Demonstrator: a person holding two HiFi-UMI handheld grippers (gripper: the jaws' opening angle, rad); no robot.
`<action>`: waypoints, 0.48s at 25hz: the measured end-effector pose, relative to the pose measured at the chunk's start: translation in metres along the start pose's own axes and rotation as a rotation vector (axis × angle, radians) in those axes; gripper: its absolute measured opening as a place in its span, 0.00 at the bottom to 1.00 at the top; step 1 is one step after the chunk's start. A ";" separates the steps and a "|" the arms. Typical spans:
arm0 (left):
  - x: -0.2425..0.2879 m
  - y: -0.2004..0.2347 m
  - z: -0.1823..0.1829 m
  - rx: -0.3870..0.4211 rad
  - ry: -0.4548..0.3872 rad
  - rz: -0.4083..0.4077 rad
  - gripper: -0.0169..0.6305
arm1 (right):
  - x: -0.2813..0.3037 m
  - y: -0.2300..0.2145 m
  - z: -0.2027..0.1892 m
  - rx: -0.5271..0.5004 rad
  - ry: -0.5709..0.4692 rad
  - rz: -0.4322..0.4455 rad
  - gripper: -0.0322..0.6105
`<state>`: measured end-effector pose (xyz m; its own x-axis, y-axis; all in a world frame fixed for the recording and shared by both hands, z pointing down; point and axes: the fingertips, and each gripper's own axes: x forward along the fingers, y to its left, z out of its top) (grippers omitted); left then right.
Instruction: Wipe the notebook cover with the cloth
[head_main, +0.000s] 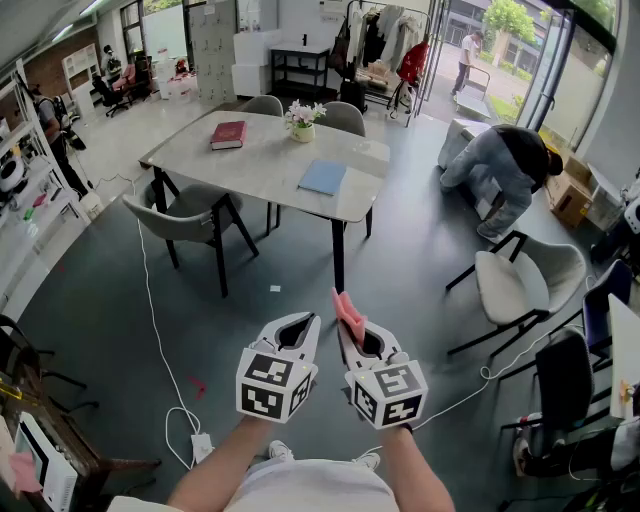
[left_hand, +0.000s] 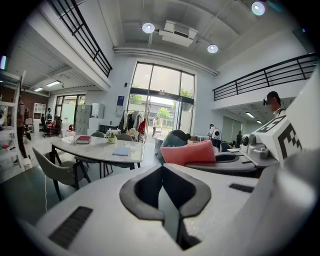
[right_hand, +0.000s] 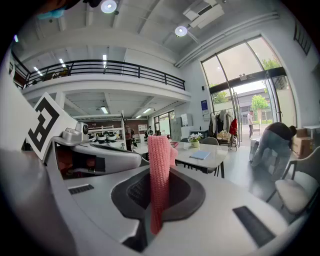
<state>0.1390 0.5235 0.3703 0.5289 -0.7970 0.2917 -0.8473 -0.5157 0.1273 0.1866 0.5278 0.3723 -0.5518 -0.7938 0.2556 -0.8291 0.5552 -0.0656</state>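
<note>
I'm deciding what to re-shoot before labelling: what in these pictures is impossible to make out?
Blue notebook cover: too far and small in every view to show dirt or print.
Pink cloth: lower end hidden inside the shut right gripper, right gripper view.
Red book title: too small, head view.

White left gripper (head_main: 302, 323) and right gripper (head_main: 348, 334), dark-grey padded jaws, black-and-white marker cubes, pale top
</note>
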 end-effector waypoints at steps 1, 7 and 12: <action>-0.002 0.005 -0.001 -0.003 0.001 -0.003 0.04 | 0.004 0.004 0.000 -0.001 0.003 -0.003 0.07; -0.015 0.038 -0.010 -0.018 0.006 -0.028 0.04 | 0.027 0.030 -0.001 0.008 0.029 -0.027 0.07; -0.027 0.072 -0.015 -0.045 0.011 -0.029 0.04 | 0.048 0.054 0.003 0.007 0.032 -0.032 0.07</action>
<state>0.0632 0.5124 0.3861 0.5531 -0.7783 0.2973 -0.8329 -0.5237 0.1787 0.1148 0.5193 0.3782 -0.5219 -0.8029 0.2880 -0.8470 0.5278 -0.0633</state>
